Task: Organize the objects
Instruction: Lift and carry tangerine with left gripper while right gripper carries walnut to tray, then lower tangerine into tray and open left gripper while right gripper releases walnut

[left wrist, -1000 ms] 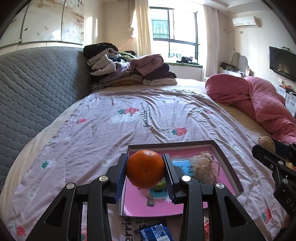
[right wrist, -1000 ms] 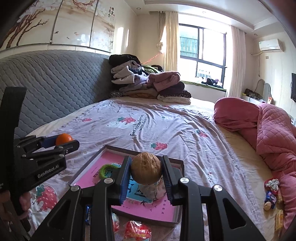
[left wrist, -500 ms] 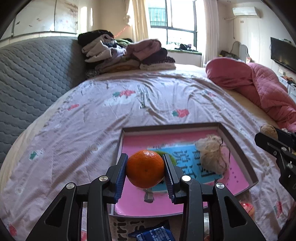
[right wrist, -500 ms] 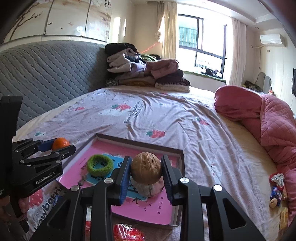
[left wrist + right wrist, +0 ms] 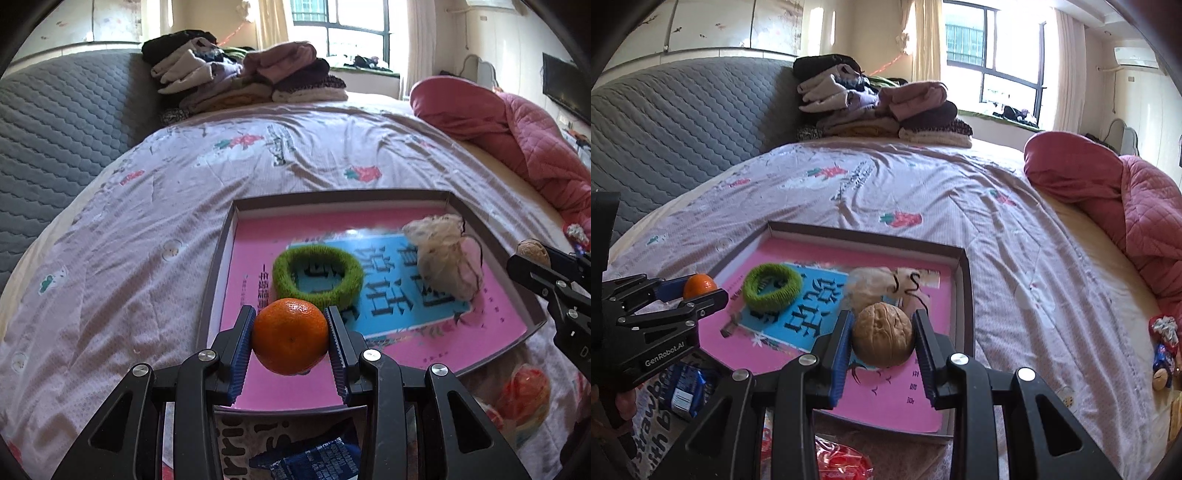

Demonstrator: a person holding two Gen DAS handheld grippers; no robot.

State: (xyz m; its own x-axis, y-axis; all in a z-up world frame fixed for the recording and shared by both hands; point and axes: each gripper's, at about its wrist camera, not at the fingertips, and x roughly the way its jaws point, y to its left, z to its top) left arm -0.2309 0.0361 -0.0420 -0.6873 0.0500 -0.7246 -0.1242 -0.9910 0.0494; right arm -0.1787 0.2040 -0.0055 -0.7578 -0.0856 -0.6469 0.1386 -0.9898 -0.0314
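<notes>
L gripper, black w/ blue ribbed pads, clamped on a round orange mandarin, held over near-left part of the shallow brown-rimmed box tray w/ pink-and-blue printed book lining its floor. R gripper clamped on a wrinkled tan walnut, over tray's near-right area. In tray: fuzzy green knit ring just beyond mandarin, cream-pink drawstring pouch to its right; tray sits on strawberry-print lilac bedsheet, blue snack packet lying near its front edge.
</notes>
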